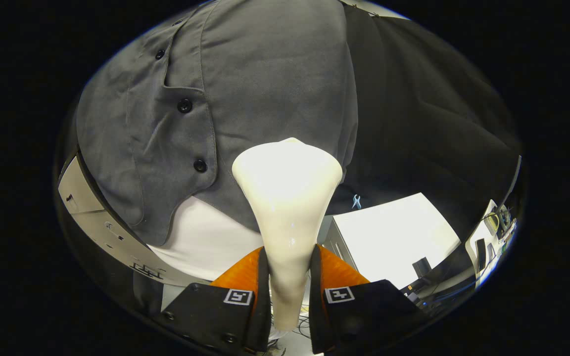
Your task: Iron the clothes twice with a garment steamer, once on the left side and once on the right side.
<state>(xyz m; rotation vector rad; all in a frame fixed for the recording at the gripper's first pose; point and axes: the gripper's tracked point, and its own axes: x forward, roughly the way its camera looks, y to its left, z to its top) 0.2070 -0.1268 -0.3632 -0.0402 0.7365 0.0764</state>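
My gripper (288, 257) is shut on the cream-white garment steamer (287, 198), both fingers pressing on its narrow handle. The steamer's wide head points away from me and sits against the lower part of a grey button-up shirt (265, 84) hanging just ahead. The head lies to the right of the shirt's button placket (186, 106), near the hem. Under the grey hem a white layer (206, 237) shows.
Black cloth (423, 109) hangs to the right of the shirt. A white table top (389, 237) lies below it, with a small black object (421, 267) near its edge. A light grey panel (97, 217) stands beside the shirt's left side. Cables lie on the floor below the fingers.
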